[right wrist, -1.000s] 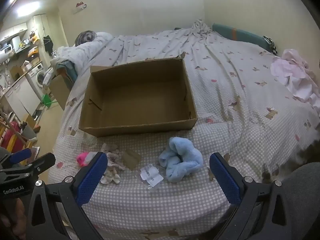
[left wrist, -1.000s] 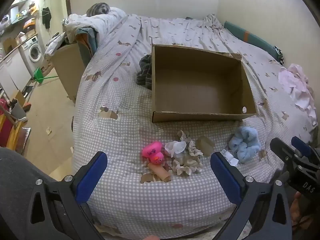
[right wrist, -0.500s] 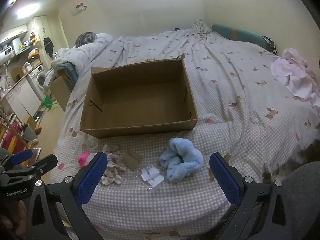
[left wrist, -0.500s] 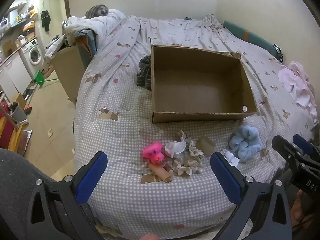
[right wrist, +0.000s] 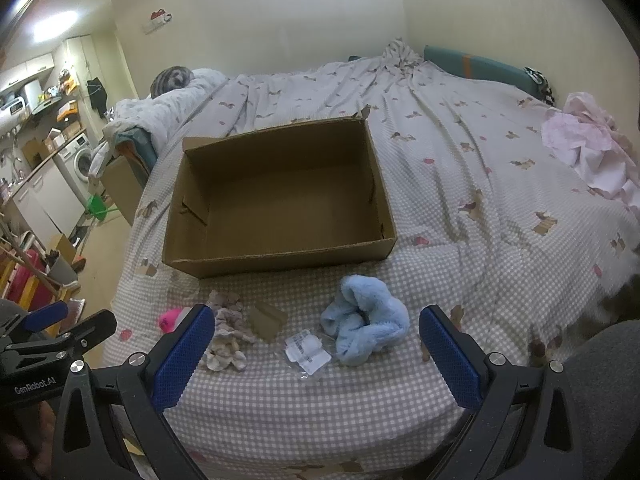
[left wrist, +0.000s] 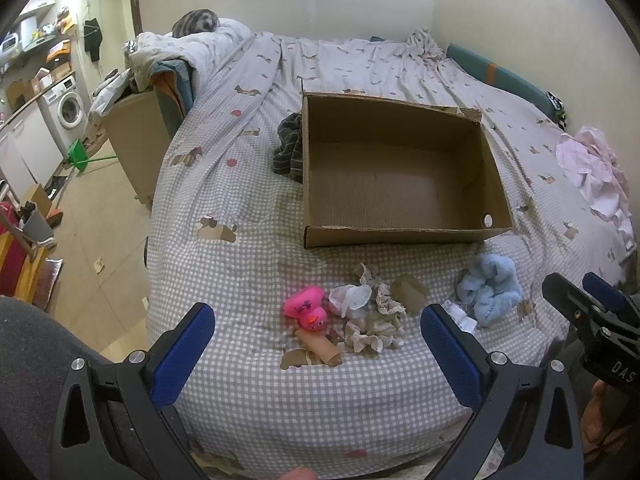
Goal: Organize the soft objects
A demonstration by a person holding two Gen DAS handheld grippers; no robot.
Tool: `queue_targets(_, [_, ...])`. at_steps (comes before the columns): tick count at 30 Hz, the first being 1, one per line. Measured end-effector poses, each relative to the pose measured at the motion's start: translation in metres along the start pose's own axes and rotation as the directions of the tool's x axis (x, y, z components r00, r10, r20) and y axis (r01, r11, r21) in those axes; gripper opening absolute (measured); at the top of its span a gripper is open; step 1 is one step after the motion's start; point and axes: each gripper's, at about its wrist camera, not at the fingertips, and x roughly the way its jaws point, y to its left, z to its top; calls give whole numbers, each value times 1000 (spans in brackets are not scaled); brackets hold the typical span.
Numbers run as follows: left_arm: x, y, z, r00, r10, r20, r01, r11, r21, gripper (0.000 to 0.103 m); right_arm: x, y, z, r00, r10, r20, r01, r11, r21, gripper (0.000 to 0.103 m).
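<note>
A: How do your claws stand?
B: Your left gripper (left wrist: 316,336) and right gripper (right wrist: 316,336) both gape wide, holding nothing

A: And the soft things?
B: The blue plush (right wrist: 366,330) lies just ahead, the pink toy (left wrist: 306,307) leftward, the cardboard box (right wrist: 280,258) beyond on your bed (right wrist: 460,184)

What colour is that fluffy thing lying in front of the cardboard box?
Light blue; the fluffy thing shows best in the right wrist view.

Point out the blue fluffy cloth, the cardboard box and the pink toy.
blue fluffy cloth (right wrist: 366,322): right wrist view, on the middle of the bunched fleece.
cardboard box (right wrist: 280,258): right wrist view, on the near wall's outer face.
pink toy (left wrist: 306,306): left wrist view, on its upper pink body.
</note>
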Motion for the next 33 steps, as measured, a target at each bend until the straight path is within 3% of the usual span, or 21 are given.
queue_targets(33, [1, 2, -1, 1000, -9, -4, 9, 1000, -9, 103, 0, -2, 1, 1000, 5, -3, -5, 1000, 10, 103])
